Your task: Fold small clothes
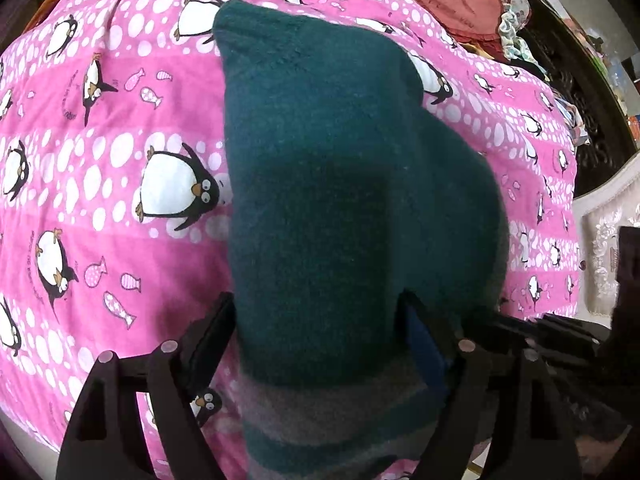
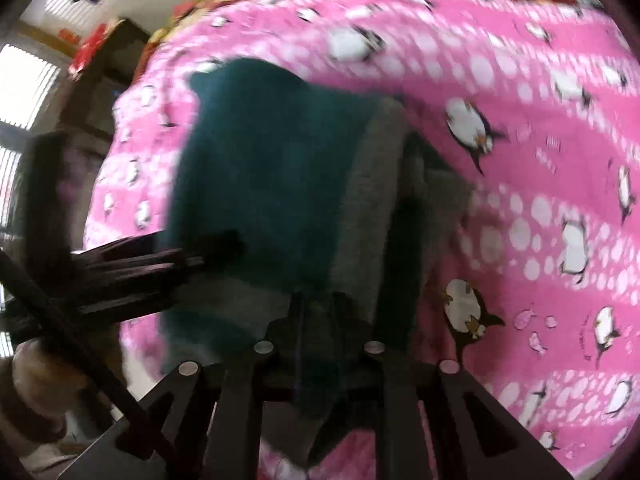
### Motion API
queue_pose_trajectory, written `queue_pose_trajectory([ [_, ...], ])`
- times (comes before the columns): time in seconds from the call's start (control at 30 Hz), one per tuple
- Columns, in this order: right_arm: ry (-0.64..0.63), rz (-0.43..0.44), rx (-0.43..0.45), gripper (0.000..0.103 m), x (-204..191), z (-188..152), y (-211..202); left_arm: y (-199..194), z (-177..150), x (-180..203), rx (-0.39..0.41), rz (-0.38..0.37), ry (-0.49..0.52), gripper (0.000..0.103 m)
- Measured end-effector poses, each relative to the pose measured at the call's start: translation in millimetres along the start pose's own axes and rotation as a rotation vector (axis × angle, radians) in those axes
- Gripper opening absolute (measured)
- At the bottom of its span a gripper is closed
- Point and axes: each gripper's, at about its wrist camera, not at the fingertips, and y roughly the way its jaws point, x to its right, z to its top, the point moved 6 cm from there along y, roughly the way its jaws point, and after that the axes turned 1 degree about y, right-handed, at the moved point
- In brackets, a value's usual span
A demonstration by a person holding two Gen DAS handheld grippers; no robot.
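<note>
Soft cloth against matt black plastic

The sock [image 1: 340, 184] is thick, fuzzy knit, dark teal with grey bands, matt and slightly pilled. The pink penguin-print blanket [image 1: 100, 160] looks like soft, brushed fleece, quilted in rows. Each hand-held gripper, left [image 1: 316, 332] and right [image 2: 320, 312], is matt black plastic with dull pale metal pins at the joints.

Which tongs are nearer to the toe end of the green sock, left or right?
Left, it seems. The left tongs straddle the sock mid-length; the right tongs pinch its lower edge, farther from the toe end.
</note>
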Motion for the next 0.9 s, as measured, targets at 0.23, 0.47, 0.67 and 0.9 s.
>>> queue_pose_trajectory([
  [0.23, -0.031, -0.039, 0.067, 0.027, -18, 9, -45, -34, 7, 2, 0.054, 0.053, -0.015, 0.081],
  [0.47, 0.004, -0.086, 0.124, 0.043, -33, 12, -69, -74, 9, -2, 0.125, 0.134, -0.005, 0.081],
  [0.67, 0.018, -0.142, 0.137, 0.054, -46, 7, -77, -102, 1, -8, 0.117, 0.197, -0.011, 0.081],
  [0.9, 0.027, -0.173, 0.140, 0.062, -50, 2, -89, -124, -6, -8, 0.138, 0.243, -0.001, 0.081],
])
